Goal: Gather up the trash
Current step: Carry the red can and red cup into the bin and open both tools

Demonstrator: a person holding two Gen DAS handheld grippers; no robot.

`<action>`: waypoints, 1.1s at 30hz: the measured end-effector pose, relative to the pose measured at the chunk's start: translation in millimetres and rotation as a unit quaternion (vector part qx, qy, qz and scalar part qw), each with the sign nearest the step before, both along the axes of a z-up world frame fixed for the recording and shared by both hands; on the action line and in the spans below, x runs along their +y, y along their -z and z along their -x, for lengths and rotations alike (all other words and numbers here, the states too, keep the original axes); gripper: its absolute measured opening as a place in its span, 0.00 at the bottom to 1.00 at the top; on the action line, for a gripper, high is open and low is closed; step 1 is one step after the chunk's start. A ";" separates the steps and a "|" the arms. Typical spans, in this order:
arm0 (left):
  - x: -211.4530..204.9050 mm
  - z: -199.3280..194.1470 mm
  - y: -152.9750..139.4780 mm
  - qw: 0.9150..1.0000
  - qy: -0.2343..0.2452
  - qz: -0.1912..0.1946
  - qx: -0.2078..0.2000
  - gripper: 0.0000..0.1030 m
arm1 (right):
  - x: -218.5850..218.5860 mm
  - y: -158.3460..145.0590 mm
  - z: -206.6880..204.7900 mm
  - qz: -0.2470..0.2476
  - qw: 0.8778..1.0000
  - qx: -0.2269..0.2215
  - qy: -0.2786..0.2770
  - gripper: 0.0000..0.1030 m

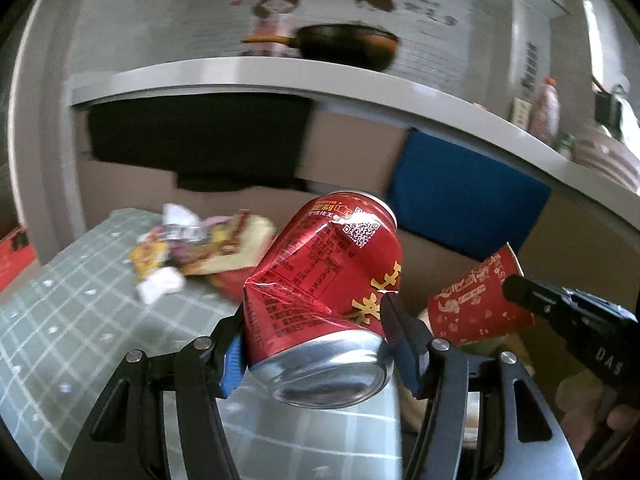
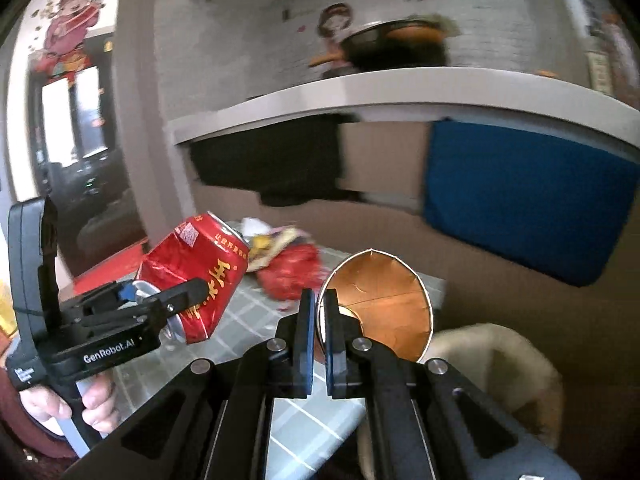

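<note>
My left gripper [image 1: 316, 312] is shut on a crushed red drink can [image 1: 324, 280] and holds it above the green checked tablecloth [image 1: 60, 312]. The can also shows in the right wrist view [image 2: 196, 276], with the left gripper [image 2: 160, 300] around it. My right gripper [image 2: 319, 300] is shut on the rim of a red paper cup [image 2: 384, 304], whose brown inside faces the camera. The cup shows in the left wrist view [image 1: 480, 300] at the right. More trash, crumpled wrappers and tissue [image 1: 200, 252], lies on the cloth behind the can; it shows in the right wrist view [image 2: 284, 260] too.
A white counter [image 1: 280, 76] with a dark pan [image 1: 344, 44] runs across the back. Below it are a blue panel [image 1: 464, 192] and brown cabinet fronts. A beige chair or bin [image 2: 500, 368] stands beside the table at the lower right.
</note>
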State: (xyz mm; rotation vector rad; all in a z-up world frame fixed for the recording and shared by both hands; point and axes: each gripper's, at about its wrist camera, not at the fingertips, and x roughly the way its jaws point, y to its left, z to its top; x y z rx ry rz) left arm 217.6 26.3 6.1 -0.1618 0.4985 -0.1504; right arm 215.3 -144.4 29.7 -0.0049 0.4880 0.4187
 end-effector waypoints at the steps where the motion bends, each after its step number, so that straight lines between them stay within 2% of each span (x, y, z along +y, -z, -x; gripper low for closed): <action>1: -12.0 -4.0 -0.3 1.000 0.012 -0.002 0.002 0.59 | -9.3 0.8 3.2 0.004 1.000 -0.002 0.014 0.04; 5: -53.8 -17.4 3.3 0.999 0.051 -0.010 0.006 0.59 | -41.8 5.7 12.3 0.012 0.998 -0.005 0.056 0.04; 12: -95.3 -44.0 27.3 0.994 0.104 -0.010 0.044 0.59 | -93.4 22.6 6.7 0.006 0.993 0.013 0.118 0.04; 18: -118.0 -66.4 52.3 0.988 0.133 -0.004 0.080 0.59 | -106.8 42.3 -8.1 0.001 0.991 0.039 0.127 0.04; 22: -128.1 -77.0 67.2 0.983 0.150 0.000 0.107 0.53 | -112.7 54.1 -16.2 -0.004 0.990 0.050 0.128 0.04; 25: -133.3 -81.2 73.1 0.982 0.156 -0.006 0.107 0.50 | -115.8 59.4 -21.2 -0.008 0.990 0.057 0.129 0.04; 30: -140.6 -91.1 77.6 0.978 0.175 0.008 0.114 0.41 | -119.7 67.7 -27.3 -0.008 0.989 0.066 0.129 0.04; 33: -140.2 -97.7 78.2 0.978 0.168 0.012 0.124 0.41 | -122.9 69.8 -29.7 -0.013 0.989 0.071 0.130 0.04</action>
